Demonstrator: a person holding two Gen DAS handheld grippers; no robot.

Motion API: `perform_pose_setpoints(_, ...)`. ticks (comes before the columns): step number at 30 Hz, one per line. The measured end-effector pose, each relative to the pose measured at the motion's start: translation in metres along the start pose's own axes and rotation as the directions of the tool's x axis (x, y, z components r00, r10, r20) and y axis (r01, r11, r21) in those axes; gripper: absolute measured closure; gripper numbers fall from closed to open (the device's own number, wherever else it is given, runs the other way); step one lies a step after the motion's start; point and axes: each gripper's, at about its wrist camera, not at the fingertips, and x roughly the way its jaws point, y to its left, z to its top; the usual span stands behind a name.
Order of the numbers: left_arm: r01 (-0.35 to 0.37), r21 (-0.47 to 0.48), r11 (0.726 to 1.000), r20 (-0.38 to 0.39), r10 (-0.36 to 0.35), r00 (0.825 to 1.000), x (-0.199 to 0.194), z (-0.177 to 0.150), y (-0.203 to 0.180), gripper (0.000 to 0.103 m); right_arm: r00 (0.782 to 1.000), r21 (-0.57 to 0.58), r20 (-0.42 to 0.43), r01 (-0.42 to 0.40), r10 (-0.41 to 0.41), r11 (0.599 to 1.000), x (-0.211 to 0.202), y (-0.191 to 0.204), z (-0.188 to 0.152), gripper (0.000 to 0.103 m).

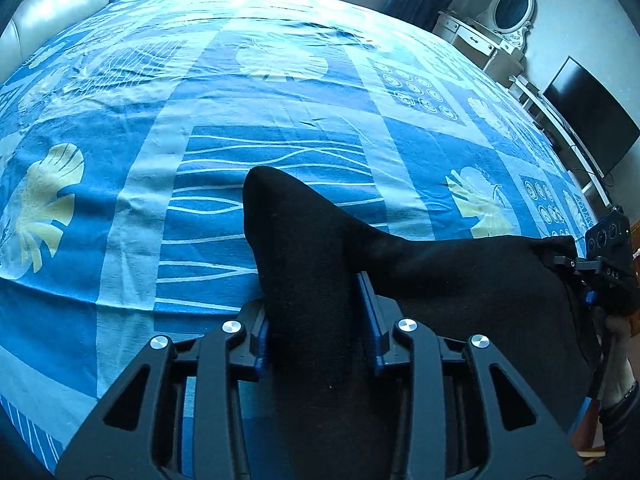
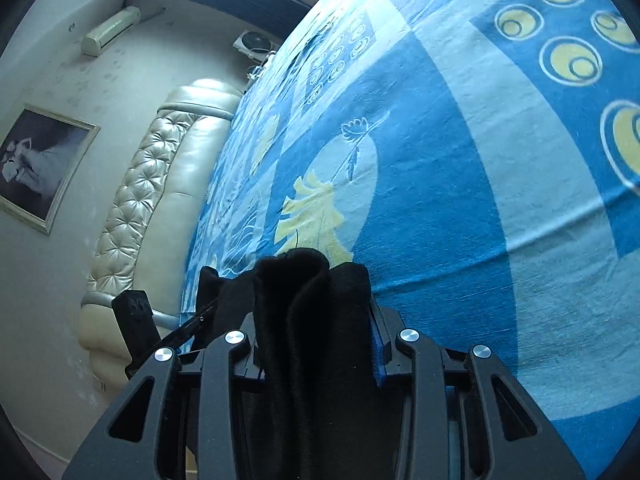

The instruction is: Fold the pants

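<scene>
Pants [image 1: 320, 264], soft matte black knit, are bunched in thick folds and stretched above the wrinkled blue leaf-print sheet [image 1: 200, 128]. Left gripper [image 1: 316, 320] clamps one bunch; right gripper [image 2: 316, 312] pinches a rounded, rolled edge.

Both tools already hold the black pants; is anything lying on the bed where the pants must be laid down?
Nothing visible does. The black fabric pants hang clamped in the left tool and right tool, and the blue patterned bedsheet ahead shows only wrinkles, no objects.

Pants [image 1: 320, 280] hang between both grippers — left gripper [image 1: 316, 320], right gripper [image 2: 316, 320] — above the bed [image 1: 200, 140].
</scene>
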Motion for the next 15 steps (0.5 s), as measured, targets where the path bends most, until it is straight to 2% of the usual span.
perform_pose_setpoints(15, 0.019, -0.015, 1.000, 0.002, -0.019, 1.000, 0.0019, -0.0012, 0.0043, 0.063, 1.000, 0.011, 0.000, -0.016, 0.016, 1.000, 0.0005, -0.0025, 0.0009, 0.067)
